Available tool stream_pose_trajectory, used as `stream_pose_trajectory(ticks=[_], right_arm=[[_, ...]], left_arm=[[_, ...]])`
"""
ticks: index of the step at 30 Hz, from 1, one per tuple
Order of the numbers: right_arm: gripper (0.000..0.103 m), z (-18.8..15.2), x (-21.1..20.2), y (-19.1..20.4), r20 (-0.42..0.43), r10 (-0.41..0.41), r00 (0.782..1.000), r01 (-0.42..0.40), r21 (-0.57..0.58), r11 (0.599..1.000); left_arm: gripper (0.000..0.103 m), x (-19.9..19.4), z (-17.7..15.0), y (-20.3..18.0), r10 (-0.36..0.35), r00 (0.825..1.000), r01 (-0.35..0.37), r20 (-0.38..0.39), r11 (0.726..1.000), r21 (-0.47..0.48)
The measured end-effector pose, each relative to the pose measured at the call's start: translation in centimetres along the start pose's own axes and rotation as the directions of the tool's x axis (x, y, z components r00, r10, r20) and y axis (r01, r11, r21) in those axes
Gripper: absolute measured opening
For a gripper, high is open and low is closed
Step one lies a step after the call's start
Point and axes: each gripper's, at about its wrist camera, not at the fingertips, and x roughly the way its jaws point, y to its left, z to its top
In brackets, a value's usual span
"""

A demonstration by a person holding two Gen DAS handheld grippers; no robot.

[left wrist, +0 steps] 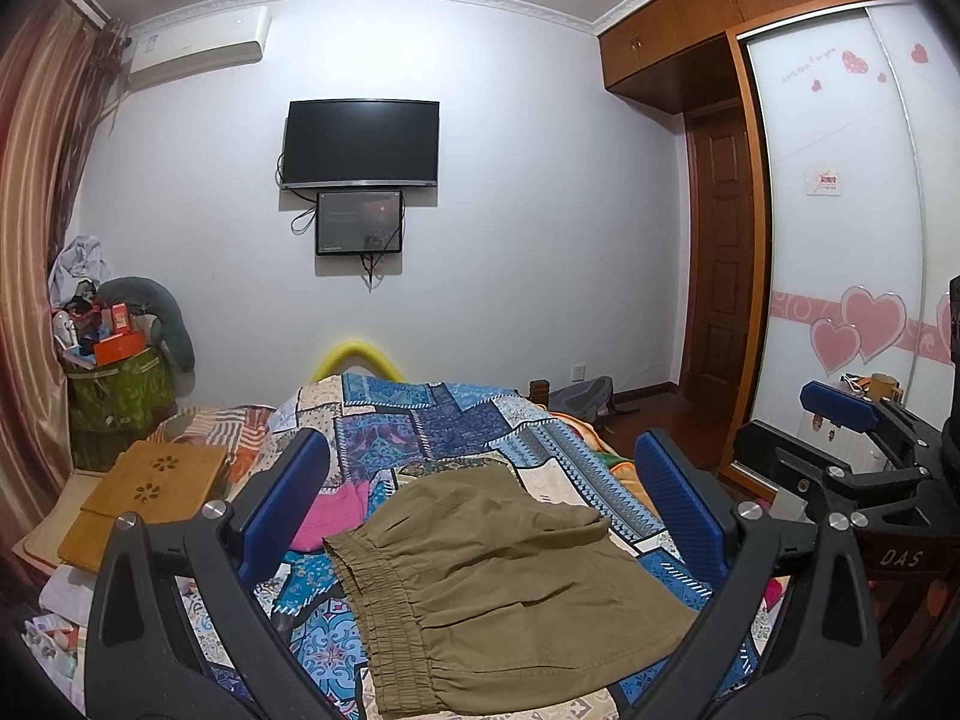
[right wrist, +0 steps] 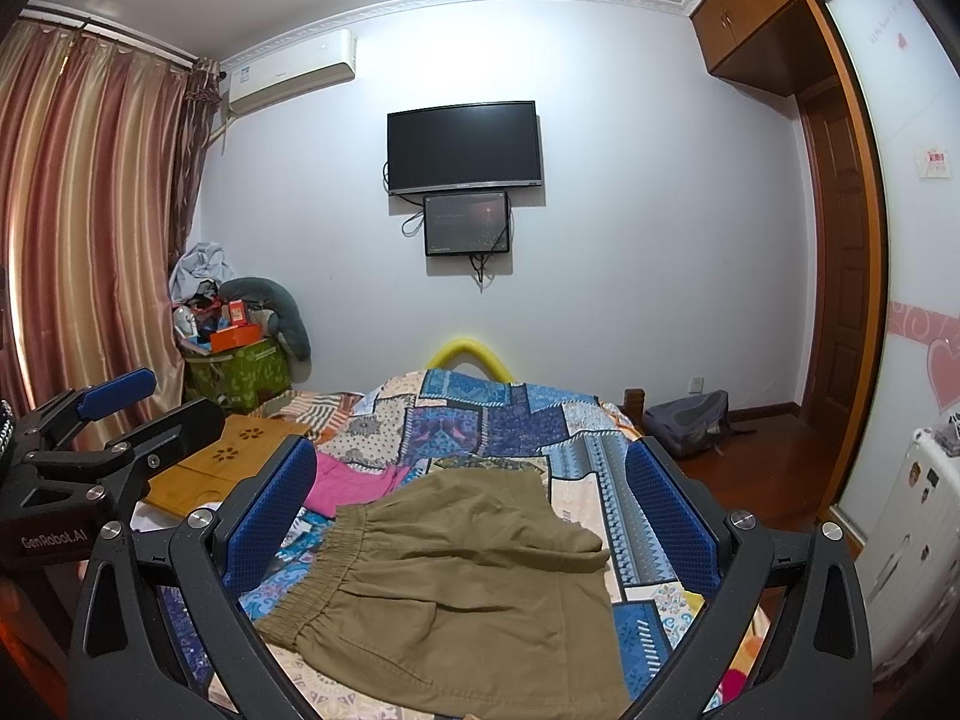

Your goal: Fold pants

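Blue-padded fingers spread wide on left gripper and right gripper, gripping nothing, poised above olive-khaki elastic-waist cotton pants lying bunched near the near edge of the blue patchwork-quilted bed. Looks like pre-fold stage; next up, probably pinching the waistband corners and smoothing flat.

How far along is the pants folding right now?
The khaki pants lie on the patchwork bedspread, already folded into a short bundle with the elastic waistband showing. Nothing is in hand: the left claw and right claw are both open above them. What may remain is a final fold or smoothing.
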Motion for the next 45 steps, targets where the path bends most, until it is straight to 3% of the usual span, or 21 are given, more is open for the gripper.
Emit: stream_pose_trajectory(ticks=[13, 18, 21, 24, 29, 34, 36, 39, 41, 45], right_arm=[[0.103, -1.0, 1.6, -1.0, -0.039, -0.020, 0.999, 0.020, 0.011, 1.000], [0.103, -2.4, 3.9, -2.7, -0.100, -0.033, 0.994, 0.037, 0.036, 0.999], [0.103, -3.5, 5.6, -3.9, -0.147, -0.063, 0.987, 0.069, 0.035, 0.997], [0.103, -5.3, 8.1, -6.0, -0.213, -0.103, 0.972, 0.113, 0.036, 0.993], [0.102, -8.4, 12.1, -9.4, -0.339, -0.131, 0.932, 0.154, 0.041, 0.987], [0.102, -10.9, 16.0, -12.4, -0.462, -0.148, 0.874, 0.183, 0.030, 0.983], [0.102, -11.8, 17.3, -13.1, -0.501, -0.140, 0.854, 0.176, 0.026, 0.984], [0.102, -13.2, 19.5, -14.2, -0.560, -0.098, 0.823, 0.150, 0.047, 0.988], [0.099, -14.1, 21.1, -14.9, -0.597, -0.064, 0.800, 0.131, 0.070, 0.989], [0.084, -15.7, 24.2, -15.7, -0.657, 0.002, 0.754, 0.089, 0.105, 0.990]], left_arm=[[0.103, 2.5, -0.7, 0.8, 0.012, 0.998, -0.012, -0.057, 1.000, -0.014], [0.103, 5.9, -2.1, 1.6, 0.034, 0.991, -0.035, -0.128, 0.999, -0.006], [0.103, 9.1, -3.5, 2.5, 0.066, 0.976, -0.066, -0.207, 0.998, 0.006], [0.103, 12.8, -5.3, 4.0, 0.085, 0.947, -0.091, -0.310, 0.996, -0.004], [0.103, 18.5, -9.4, 7.3, 0.093, 0.877, -0.128, -0.471, 0.991, -0.044], [0.102, 23.4, -13.8, 10.4, 0.132, 0.783, -0.185, -0.608, 0.982, -0.026], [0.094, 24.7, -15.3, 11.4, 0.129, 0.750, -0.192, -0.649, 0.981, -0.027], [0.083, 26.9, -17.6, 12.7, 0.067, 0.675, -0.176, -0.735, 0.982, -0.073], [0.080, 27.7, -18.6, 13.2, 0.024, 0.647, -0.166, -0.762, 0.980, -0.111], [0.080, 28.5, -19.2, 13.1, -0.016, 0.630, -0.138, -0.776, 0.981, -0.133]])
